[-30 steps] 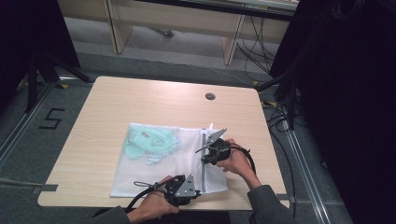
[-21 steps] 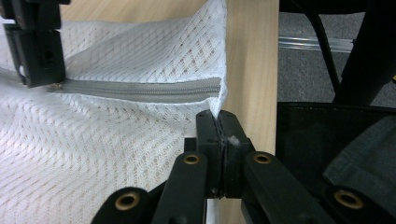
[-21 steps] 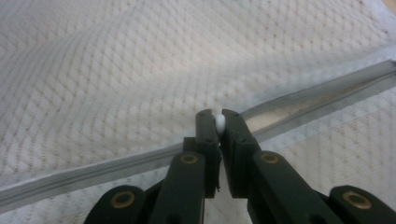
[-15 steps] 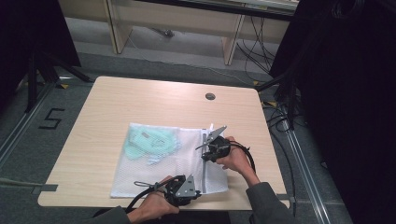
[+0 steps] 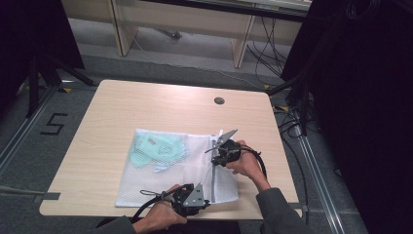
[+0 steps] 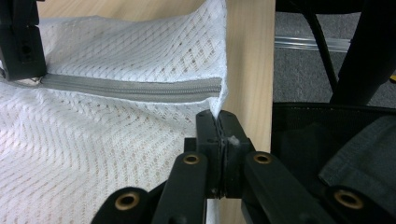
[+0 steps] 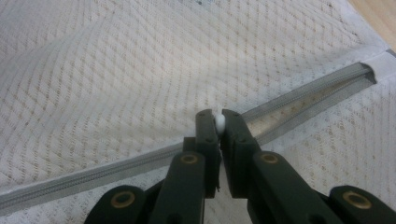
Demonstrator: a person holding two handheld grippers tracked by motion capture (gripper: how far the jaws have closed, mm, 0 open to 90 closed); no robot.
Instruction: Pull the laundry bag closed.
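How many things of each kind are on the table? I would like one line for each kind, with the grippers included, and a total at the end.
Mesh bag, white, with a grey zipper: 1
Green garment inside the bag: 1
Grippers, left gripper shut on the bag's corner, right gripper shut on the white zipper pull: 2
Total: 4

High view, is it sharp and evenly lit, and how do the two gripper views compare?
High view: soft, table lit, surroundings dark. Left gripper view: mesh bag crisp, near claw blurry. Right gripper view: zipper pull sharp, far mesh softer, no glare.
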